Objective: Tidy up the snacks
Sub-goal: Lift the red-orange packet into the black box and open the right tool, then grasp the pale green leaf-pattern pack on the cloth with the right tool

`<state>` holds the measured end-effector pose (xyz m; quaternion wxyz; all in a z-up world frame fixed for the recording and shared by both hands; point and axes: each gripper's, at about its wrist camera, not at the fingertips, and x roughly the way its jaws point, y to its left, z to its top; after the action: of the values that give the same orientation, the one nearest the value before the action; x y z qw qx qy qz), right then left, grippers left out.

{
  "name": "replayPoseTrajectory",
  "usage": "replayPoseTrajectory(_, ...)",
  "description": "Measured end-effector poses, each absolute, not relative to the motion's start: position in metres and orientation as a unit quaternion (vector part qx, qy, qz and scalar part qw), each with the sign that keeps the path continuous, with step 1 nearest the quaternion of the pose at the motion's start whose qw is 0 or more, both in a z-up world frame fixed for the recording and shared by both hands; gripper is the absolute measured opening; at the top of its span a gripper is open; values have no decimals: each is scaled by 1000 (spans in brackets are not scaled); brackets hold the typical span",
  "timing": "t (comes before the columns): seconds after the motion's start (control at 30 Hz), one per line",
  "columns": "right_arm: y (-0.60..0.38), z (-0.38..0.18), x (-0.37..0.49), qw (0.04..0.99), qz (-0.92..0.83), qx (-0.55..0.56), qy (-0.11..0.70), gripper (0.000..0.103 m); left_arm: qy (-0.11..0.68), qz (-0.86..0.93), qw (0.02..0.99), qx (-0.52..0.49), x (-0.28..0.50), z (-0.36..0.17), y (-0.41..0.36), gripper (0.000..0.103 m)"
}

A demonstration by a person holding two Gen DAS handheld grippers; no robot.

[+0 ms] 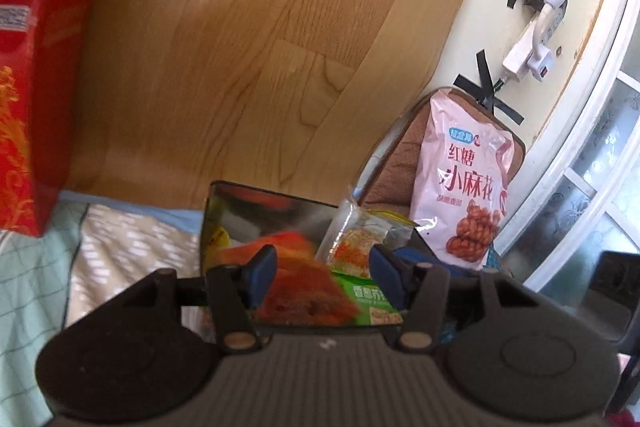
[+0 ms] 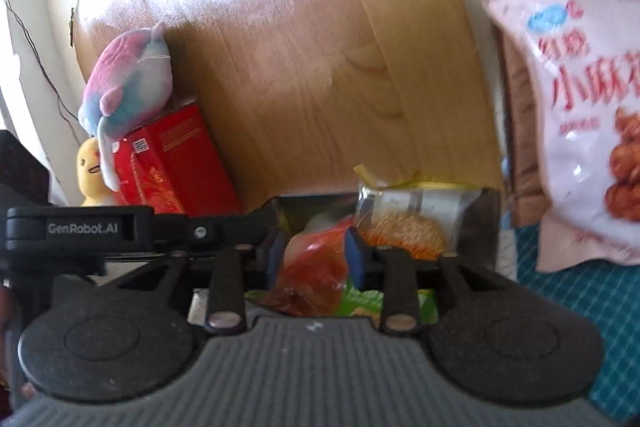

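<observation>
A shiny-walled box [image 1: 260, 201] on the bed holds an orange packet [image 1: 304, 287], a clear-wrapped round cake [image 1: 356, 243] and a green packet [image 1: 368, 301]. My left gripper [image 1: 324, 277] hovers over the box, open, with the orange packet seen below its gap. My right gripper [image 2: 314, 255] hangs over the same box [image 2: 490, 227], open, with the orange packet [image 2: 316, 267] between its blue pads and the cake [image 2: 404, 227] just to the right. A big pink snack bag [image 1: 464, 187] [image 2: 580, 99] leans upright to the right of the box.
A red carton [image 1: 28, 107] [image 2: 176, 163] stands left of the box, with a pink-blue plush [image 2: 128, 83] on it and a yellow toy [image 2: 90, 171] beside it. A wooden headboard [image 1: 240, 47] rises behind. The left tool's black housing [image 2: 80, 229] reaches in from the left.
</observation>
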<state>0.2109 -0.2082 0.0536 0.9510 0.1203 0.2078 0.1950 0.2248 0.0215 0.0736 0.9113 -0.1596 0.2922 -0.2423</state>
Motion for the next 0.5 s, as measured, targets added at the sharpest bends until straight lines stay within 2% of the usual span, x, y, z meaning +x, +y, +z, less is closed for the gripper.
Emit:
replayPoseTrajectory(0.1,-218,61,187,951,203,134,189,40,276,-249,913,-166,198,84,33,52)
replayPoseTrajectory(0.17,-228,63,164,945,225,143,187,40,274,-252,914,-161,175,87,42,60)
replayPoseTrajectory(0.2,-230,61,154,941,239,145,192,43,277,-251,914,-160,162,86,46,61)
replayPoseTrajectory(0.23,-225,59,146,936,250,144,203,50,281,-252,912,-161,152,84,50,66)
replayPoseTrajectory(0.3,-221,46,135,919,280,138,242,54,305,-256,900,-175,129,73,60,67)
replayPoseTrajectory(0.4,-214,26,125,903,290,126,289,53,354,-256,875,-209,99,50,72,66)
replayPoseTrajectory(0.5,-204,11,125,891,296,130,320,45,376,-248,856,-255,68,32,87,64)
